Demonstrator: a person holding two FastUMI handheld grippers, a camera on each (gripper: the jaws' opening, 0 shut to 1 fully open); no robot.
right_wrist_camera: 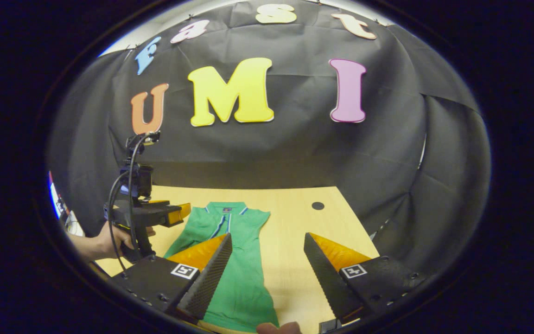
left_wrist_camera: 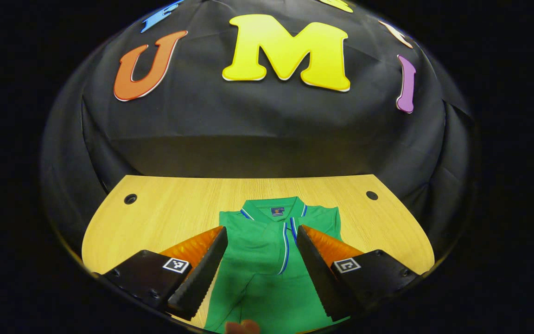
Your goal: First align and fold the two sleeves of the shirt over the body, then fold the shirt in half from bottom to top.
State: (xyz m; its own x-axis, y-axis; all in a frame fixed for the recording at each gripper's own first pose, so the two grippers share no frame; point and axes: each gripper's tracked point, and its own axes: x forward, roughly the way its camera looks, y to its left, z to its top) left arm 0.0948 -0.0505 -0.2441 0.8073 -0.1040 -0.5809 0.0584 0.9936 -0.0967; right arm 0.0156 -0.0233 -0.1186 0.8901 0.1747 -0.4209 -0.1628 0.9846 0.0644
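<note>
Left gripper (left_wrist_camera: 261,232) spread above green shirt (left_wrist_camera: 267,269), right gripper (right_wrist_camera: 267,241) spread, wooden table (right_wrist_camera: 290,241) beneath

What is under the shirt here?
The shirt lies flat on the wooden table, which shows around it on both sides and past the collar. Whatever sits beneath the cloth itself is covered; the sleeves look already folded in.
</note>
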